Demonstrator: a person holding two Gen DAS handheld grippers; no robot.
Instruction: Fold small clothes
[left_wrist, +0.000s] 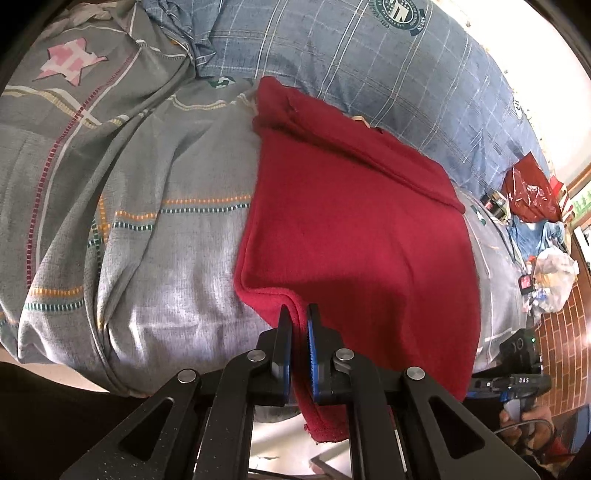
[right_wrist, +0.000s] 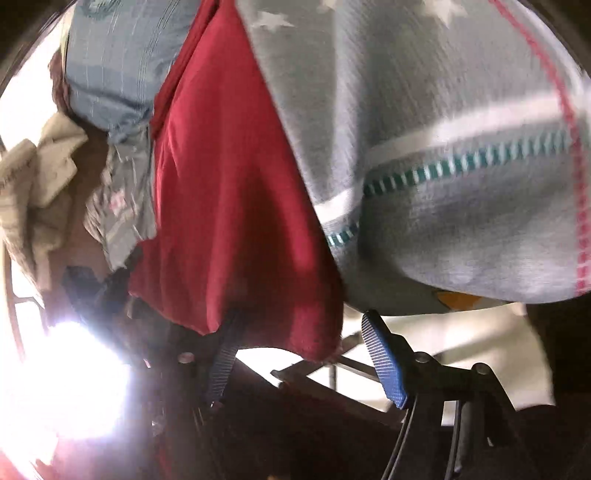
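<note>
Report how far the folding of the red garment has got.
Done: red garment lies mostly flat on the grey bedsheet. In hand: left gripper is shut on its near hem; right gripper is open at another corner. Left: no completed fold shows yet.

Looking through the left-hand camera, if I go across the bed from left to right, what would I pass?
Pink star patch → grey striped bedcover → red garment, its near edge pinched by the left gripper → red plastic bag → crumpled white bag.
</note>
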